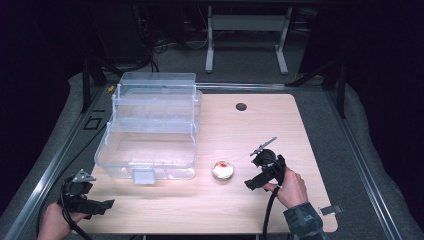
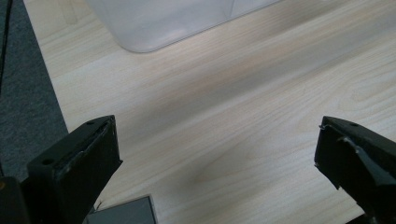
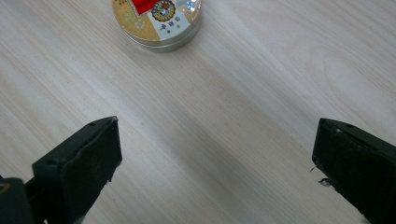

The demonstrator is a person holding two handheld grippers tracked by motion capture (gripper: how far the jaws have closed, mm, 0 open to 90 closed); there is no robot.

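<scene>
Presumably lining up a grasp, the right gripper faces the small tin, jaws apart; the left gripper idles, jaws likewise apart.

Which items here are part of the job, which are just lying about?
In play:
- small round gold tin with a red-and-white label, just ahead of the open right gripper
- clear plastic tiered organiser box, standing open
- left gripper, open, near the box's corner

Lying about:
- small grey flat piece at the edge of the pale wooden table
- white metal frame behind the table
</scene>
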